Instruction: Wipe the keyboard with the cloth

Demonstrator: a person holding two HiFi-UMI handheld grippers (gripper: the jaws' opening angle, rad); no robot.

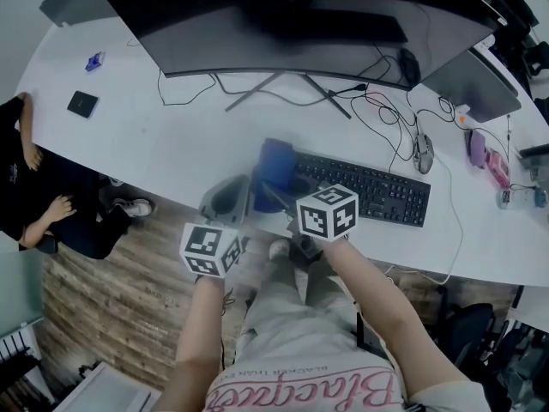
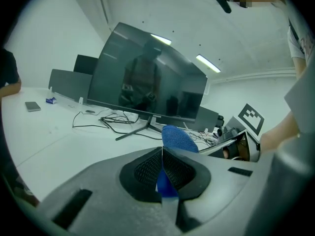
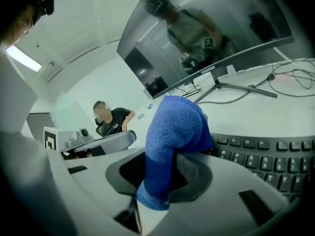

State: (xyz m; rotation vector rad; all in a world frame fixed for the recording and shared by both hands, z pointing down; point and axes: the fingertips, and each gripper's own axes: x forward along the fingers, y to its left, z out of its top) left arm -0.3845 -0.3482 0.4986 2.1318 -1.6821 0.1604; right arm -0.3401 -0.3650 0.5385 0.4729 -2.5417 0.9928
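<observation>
Grip: left gripper (image 2: 163, 176) and right gripper (image 3: 156, 183) both pinched the cloth (image 3: 174, 127) | Place: cloth sat at left end of keyboard (image 1: 369, 191) | Risk: left pinch looked thin — cloth could slip mid-wipe.

I stand at a long white curved desk (image 1: 163, 144), and below its near edge the floor is grey-brown wood planks (image 1: 111, 290). A wide curved dark monitor (image 1: 257, 24) on a splayed thin metal stand (image 1: 255, 91) takes up the back of the desk. Loose black cables (image 1: 390, 114) trail beside the stand. Flat grey partition panels (image 2: 66, 77) rise at the desk's far end. The plain white ceiling (image 2: 162, 9) carries long bright strip lights (image 2: 206, 63). A person in a black top (image 1: 26, 196) sits at the desk's left end.
</observation>
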